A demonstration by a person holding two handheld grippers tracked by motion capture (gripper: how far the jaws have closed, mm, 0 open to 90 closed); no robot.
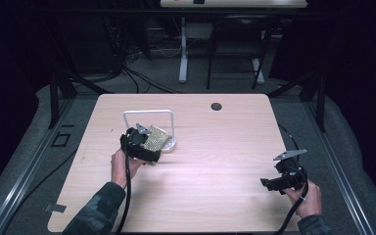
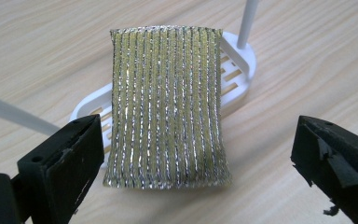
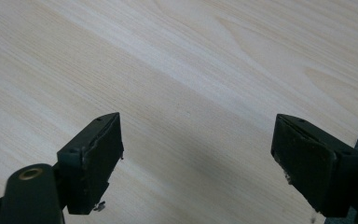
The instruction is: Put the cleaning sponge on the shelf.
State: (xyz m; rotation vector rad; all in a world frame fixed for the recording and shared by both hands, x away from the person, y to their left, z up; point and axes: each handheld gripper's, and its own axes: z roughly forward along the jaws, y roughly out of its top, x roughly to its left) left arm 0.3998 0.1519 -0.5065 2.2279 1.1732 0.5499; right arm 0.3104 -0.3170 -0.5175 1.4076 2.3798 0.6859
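**Sponge on white rack, left claw spread around it, right claw idle**

Container: one white slotted rack (image 2: 235, 70) with a wire hoop handle (image 1: 149, 113), sitting on the bench (image 1: 215, 161) at about 10 o'clock from bench centre. In it: one gold-and-silver ribbed sponge (image 2: 165, 107). The sponge lies tilted across the rack's base; its far end rests over the slots and its near end overhangs the rack edge toward the bench. Whether that near end touches the wood, can't tell.

Sponge vs left claw (image 2: 193, 158): in the left gripper view the sponge sits at 12 o'clock from the claw, its near edge level with the jaw tips and between them. The jaws are spread wide, one at 9 o'clock and one at 3 o'clock of the sponge's near end. Neither pad presses on it; there is a visible gap on the 3 o'clock side, while the 9 o'clock jaw is just beside the edge. In the high view the left claw (image 1: 144, 142) is at roughly 8 o'clock of the rack, right up against it.

Right claw (image 3: 196, 154): jaws spread, nothing between them, bare wood beneath. In the high view it is near the bench's 4 o'clock corner, well apart from the rack.

Count: 1 rack, 1 sponge, 2 claws, 1 dark round hole (image 1: 216, 106) in the bench at 12 o'clock.
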